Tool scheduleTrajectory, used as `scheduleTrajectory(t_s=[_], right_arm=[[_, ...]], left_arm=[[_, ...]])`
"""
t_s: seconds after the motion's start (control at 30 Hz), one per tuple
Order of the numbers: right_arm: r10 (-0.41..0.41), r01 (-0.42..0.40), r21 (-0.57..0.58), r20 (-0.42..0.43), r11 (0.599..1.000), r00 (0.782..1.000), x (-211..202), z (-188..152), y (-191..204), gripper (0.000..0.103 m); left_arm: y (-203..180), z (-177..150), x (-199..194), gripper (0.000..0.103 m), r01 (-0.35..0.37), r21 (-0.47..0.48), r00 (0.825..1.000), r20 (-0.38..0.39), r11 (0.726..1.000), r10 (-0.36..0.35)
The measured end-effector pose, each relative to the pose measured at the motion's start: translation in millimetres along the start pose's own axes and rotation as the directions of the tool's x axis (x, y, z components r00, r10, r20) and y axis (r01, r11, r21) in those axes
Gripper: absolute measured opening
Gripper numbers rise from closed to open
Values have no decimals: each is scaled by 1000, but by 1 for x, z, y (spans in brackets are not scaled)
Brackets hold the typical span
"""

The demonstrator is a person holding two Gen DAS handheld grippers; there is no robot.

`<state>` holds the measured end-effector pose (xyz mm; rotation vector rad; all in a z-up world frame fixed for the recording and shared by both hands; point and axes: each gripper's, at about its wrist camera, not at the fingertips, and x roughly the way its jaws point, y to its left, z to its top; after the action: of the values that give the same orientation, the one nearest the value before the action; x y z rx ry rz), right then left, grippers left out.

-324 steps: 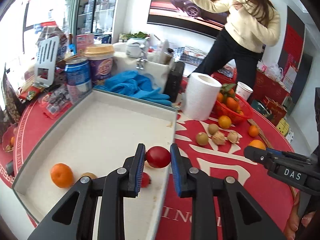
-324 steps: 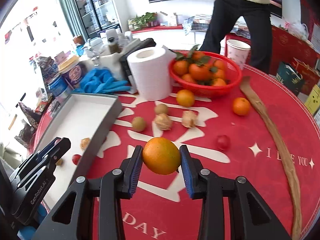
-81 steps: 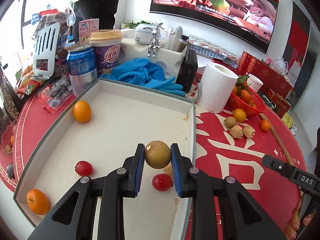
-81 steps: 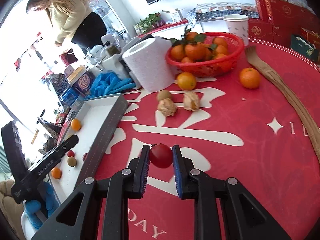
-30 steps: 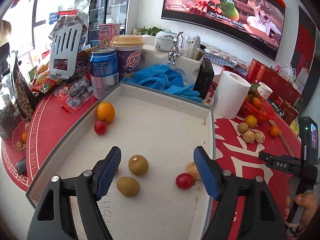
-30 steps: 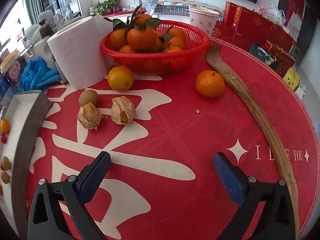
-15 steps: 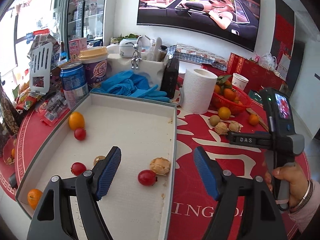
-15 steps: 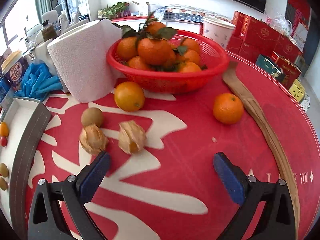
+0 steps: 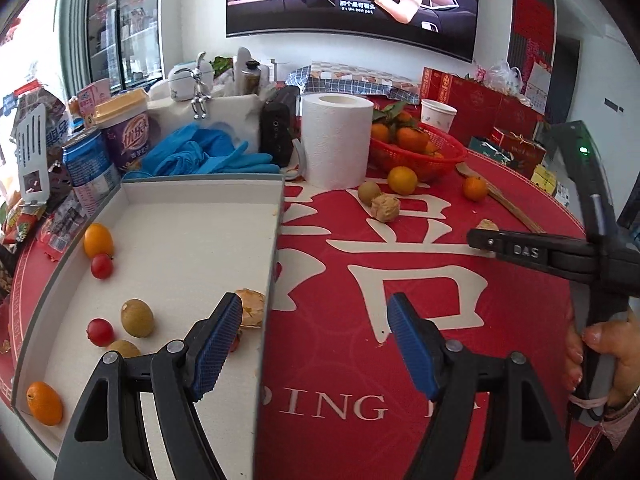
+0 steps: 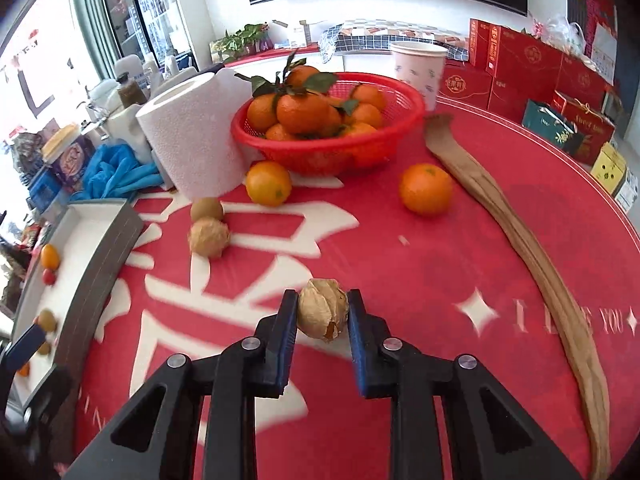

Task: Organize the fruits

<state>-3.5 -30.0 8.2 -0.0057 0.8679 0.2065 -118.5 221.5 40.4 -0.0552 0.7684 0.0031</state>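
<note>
My right gripper (image 10: pixel 322 320) is shut on a papery husked ground cherry (image 10: pixel 322 313), just above the red tablecloth. It also shows in the left wrist view (image 9: pixel 486 232). My left gripper (image 9: pixel 314 340) is open and empty over the right rim of the white tray (image 9: pixel 276 240). The tray holds two oranges (image 9: pixel 97 239), cherry tomatoes (image 9: pixel 101 266), small green fruits (image 9: pixel 137 317) and a husked cherry (image 9: pixel 250 307). On the cloth lie a green fruit (image 10: pixel 206 209), another husked cherry (image 10: pixel 209 237) and two oranges (image 10: pixel 268 183).
A red basket (image 10: pixel 328 148) of mandarins stands behind, beside a paper roll (image 10: pixel 192 136) and a paper cup (image 10: pixel 418 68). A long wooden scoop (image 10: pixel 520 236) lies at the right. Blue gloves (image 9: pixel 200 154), cans and cups (image 9: pixel 90 164) crowd the tray's far end.
My right gripper has closed on one of the two husked cherries and taken it from beside the green fruit. My left gripper has shifted right, over the tray's rim.
</note>
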Motion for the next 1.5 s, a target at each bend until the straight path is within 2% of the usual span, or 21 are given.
scheduleTrajectory(t_s=[0.1,0.17,0.33,0.43,0.53,0.6,0.7,0.9,0.93,0.97,1.0,1.03,1.2,1.33,1.5], right_arm=[[42,-43,30,11,999,999,-22,-20,-14,25],[70,-71,56,24,996,997,-29,-30,-24,25],[161,-165,110,39,980,986,-38,-36,-41,25],[193,-198,100,65,975,979,-47,-37,-42,25],[210,-218,90,90,972,974,-57,-40,-43,25],[217,-226,92,97,970,971,-61,-41,-46,25],[222,-233,106,102,967,970,-64,-42,-53,25],[226,-240,130,115,962,967,-68,-42,-62,25],[227,-241,130,114,962,967,-68,-42,-62,25],[228,-242,129,113,962,967,-67,-42,-61,25],[228,-241,126,109,962,967,-66,-41,-60,25],[229,-242,124,106,962,968,-65,-41,-58,25],[233,-243,121,95,962,968,-63,-41,-54,25],[240,-249,130,84,960,967,-59,-41,-53,25],[249,-257,128,75,958,965,-56,-40,-47,25]], left_arm=[[-16,6,3,78,50,4,997,-50,999,-50],[-30,16,5,78,60,15,995,-79,998,-59],[-56,48,27,78,11,50,991,-136,999,-4],[-61,64,56,72,-8,27,980,-199,1000,13],[-64,74,87,63,-58,25,970,-234,998,62],[-64,78,104,60,-83,17,965,-247,996,85],[-61,80,122,59,-89,-16,962,-260,996,82],[-59,87,136,59,-108,-45,967,-238,993,94],[-58,88,137,54,-116,-49,967,-233,992,102],[-58,88,136,39,-121,-46,969,-223,992,108],[-59,87,134,30,-115,-39,971,-216,993,104],[-59,85,133,28,-118,-30,970,-219,993,108],[-63,65,109,28,-104,5,970,-219,995,102],[-59,46,79,28,-42,-24,976,-213,999,36],[-66,35,32,28,-36,27,992,-124,999,39]])
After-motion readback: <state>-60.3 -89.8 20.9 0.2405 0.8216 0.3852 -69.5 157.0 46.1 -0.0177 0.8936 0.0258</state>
